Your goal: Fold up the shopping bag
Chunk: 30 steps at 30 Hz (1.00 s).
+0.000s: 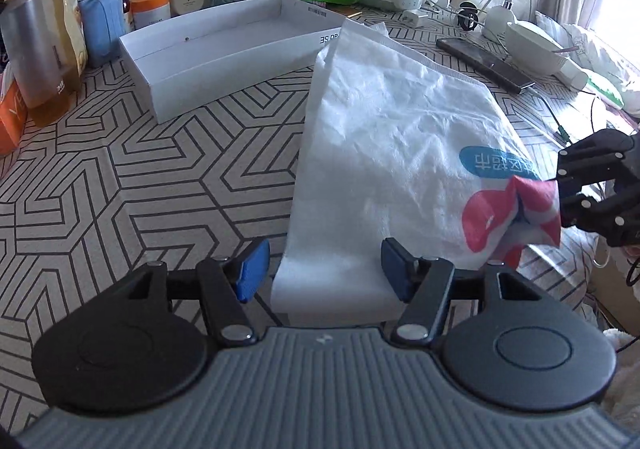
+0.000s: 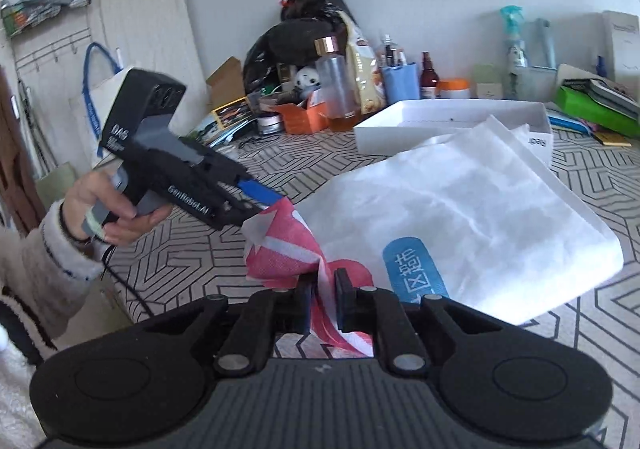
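White crinkled shopping bag (image 1: 384, 153) lying on the patterned tablecloth (image 1: 120, 169), blue label, red printed corner pinched tight in right gripper (image 2: 324, 289), left gripper (image 1: 320, 269) fingers apart, empty

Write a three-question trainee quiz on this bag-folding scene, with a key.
1. True or false: the right tongs are shut on the shopping bag.
2. What lies behind the bag on the table? A) white box B) laptop C) frying pan
3. Fill in: the left tongs stand ____ with the bag's white edge between the pads.

Key: 1 true, pinching the red printed corner. 2 A, the white box. 3 open.
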{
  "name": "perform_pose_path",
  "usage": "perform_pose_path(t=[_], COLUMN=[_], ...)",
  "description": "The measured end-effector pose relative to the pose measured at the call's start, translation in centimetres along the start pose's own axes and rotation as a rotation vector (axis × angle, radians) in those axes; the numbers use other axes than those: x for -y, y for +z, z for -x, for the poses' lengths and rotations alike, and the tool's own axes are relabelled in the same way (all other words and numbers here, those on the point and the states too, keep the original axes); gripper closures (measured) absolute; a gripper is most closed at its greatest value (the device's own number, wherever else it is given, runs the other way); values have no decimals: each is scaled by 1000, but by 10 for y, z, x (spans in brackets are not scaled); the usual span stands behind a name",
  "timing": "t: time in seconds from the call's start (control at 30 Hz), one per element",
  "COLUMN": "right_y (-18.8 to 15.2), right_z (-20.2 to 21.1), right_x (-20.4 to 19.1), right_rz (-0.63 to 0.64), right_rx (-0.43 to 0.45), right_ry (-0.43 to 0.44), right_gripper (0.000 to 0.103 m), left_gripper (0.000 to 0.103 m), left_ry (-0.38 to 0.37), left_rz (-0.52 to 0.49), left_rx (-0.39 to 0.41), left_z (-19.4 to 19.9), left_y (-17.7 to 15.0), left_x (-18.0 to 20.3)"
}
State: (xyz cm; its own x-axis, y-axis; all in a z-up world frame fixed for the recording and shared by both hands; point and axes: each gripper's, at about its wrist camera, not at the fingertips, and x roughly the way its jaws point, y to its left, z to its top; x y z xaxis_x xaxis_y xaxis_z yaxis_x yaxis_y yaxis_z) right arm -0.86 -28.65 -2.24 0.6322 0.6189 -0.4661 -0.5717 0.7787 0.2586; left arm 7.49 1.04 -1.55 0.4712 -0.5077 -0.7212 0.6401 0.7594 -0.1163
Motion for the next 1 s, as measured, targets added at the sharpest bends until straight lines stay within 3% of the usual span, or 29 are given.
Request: perform_pose_path(t=[0.1,0.2,0.33,0.53,0.7,0.83,1.0], right_y=[-5,-3,7,31,33,33,48], right_z=[4,0,-17,-50,-52,-51,-59], right_x=[8,13,13,15,3,4,-13], right_rz=[-31,-30,-6,-80,-42,-42,53], right_rx=[26,49,43,-20,2,27,23], right_ry=[-8,17,41,8,-1,64,179], right_gripper=[90,90,91,90,90,90,90], left_gripper=[42,42,44,44,45,45,45], left_ry=[-30,-72,-107,-69,-34,-37,38], left_rz=[36,133,244,263,248,305,434], left_rx=[22,74,64,34,5,9,40], left_z=[5,12,21,25,27,35,63], left_y=[-5,-18,-23,-22,-22,-31,-52], left_x=[4,-3,-18,-31,-28,-30,-40])
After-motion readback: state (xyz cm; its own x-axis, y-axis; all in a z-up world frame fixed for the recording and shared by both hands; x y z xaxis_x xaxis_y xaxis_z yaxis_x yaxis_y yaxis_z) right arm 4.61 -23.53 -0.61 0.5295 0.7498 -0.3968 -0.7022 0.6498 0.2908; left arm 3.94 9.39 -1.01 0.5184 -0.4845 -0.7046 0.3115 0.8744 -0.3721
